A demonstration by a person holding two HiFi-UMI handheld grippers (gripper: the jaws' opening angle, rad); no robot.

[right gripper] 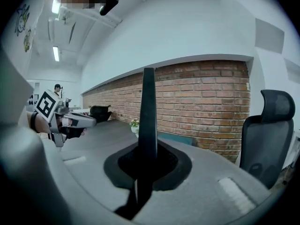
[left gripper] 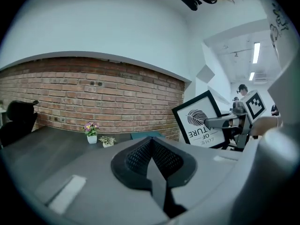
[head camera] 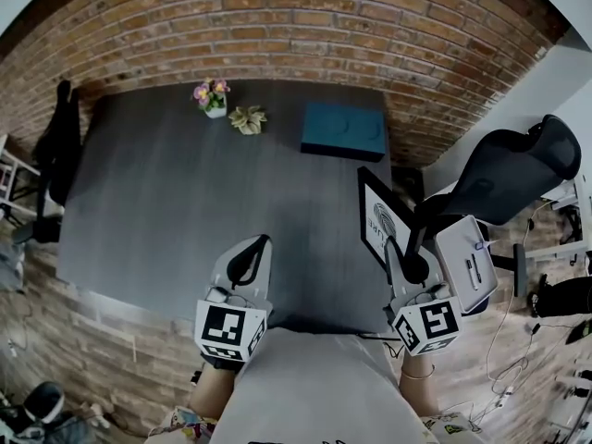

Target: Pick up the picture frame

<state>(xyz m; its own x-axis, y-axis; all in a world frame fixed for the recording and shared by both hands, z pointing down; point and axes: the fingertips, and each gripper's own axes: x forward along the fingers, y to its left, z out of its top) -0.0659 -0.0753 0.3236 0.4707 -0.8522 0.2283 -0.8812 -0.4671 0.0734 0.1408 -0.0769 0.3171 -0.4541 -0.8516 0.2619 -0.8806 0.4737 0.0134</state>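
Right gripper (head camera: 413, 268) clamps picture frame (head camera: 377, 218); left gripper (left gripper: 151, 154) closed

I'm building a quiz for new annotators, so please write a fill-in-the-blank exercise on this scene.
The right gripper is shut on the picture frame, while the left gripper holds ____.
The picture frame's rim is ____ in colour.
The wall behind the table is built of ____.
Missing words: nothing; black; brick.
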